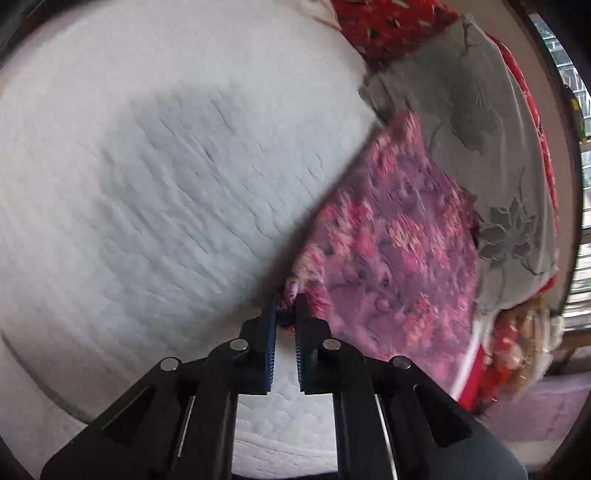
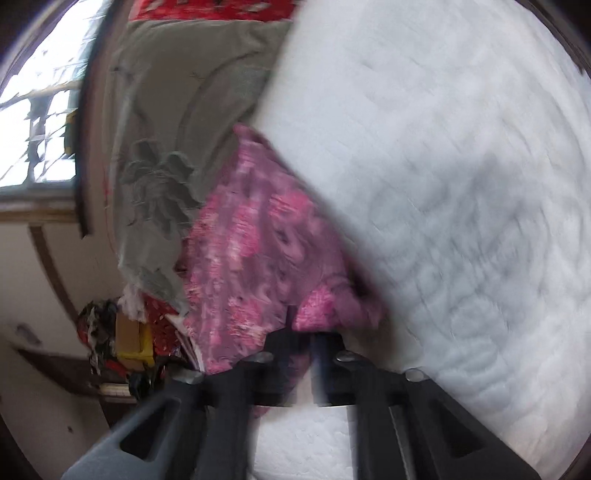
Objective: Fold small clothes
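A small purple garment with pink flowers [image 1: 399,243] hangs spread above a white quilted bed [image 1: 166,166]. My left gripper [image 1: 286,306] is shut on one corner of the garment. In the right wrist view the same garment [image 2: 258,251] drapes over my right gripper [image 2: 303,328], which is shut on another corner; its fingertips are partly hidden by cloth and motion blur. The garment is held taut between the two grippers.
A grey cloth with embroidered flowers [image 1: 491,155] lies past the garment, also in the right wrist view [image 2: 162,155]. Red patterned bedding [image 1: 388,26] is at the far side. A window [image 2: 37,110] and floor clutter [image 2: 118,343] sit beyond the bed edge.
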